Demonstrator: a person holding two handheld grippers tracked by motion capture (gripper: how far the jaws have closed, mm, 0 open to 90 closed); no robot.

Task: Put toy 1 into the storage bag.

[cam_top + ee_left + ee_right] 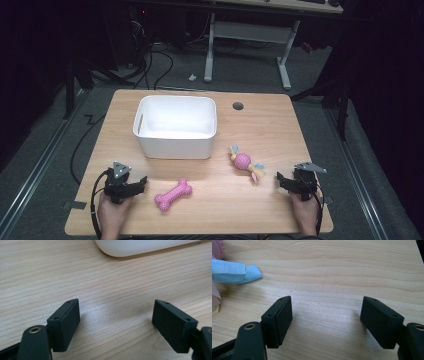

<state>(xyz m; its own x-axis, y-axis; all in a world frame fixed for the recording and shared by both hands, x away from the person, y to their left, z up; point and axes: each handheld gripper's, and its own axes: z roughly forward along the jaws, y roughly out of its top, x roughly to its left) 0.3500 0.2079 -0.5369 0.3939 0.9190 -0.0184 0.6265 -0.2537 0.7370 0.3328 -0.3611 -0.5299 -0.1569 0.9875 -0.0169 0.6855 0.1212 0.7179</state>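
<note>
Dim room, dark at both sides. Grey carpeted floor [250, 75] with black cables [155, 65] trailing behind. Light wooden bench [260, 125], lit from above, with a round grommet hole [238, 106] near its far edge. Farther back, a second desk [280, 5] on white metal legs [284, 65].

Light wooden table [260, 125] bearing a white bin [175, 127], pink bone toy [173, 194] and pink ball toy [243, 161].

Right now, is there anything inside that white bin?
The bin looks empty from the high view: bare white floor and walls. The strip of floor just behind its near wall is hidden. Both toys lie outside, on the table.
</note>
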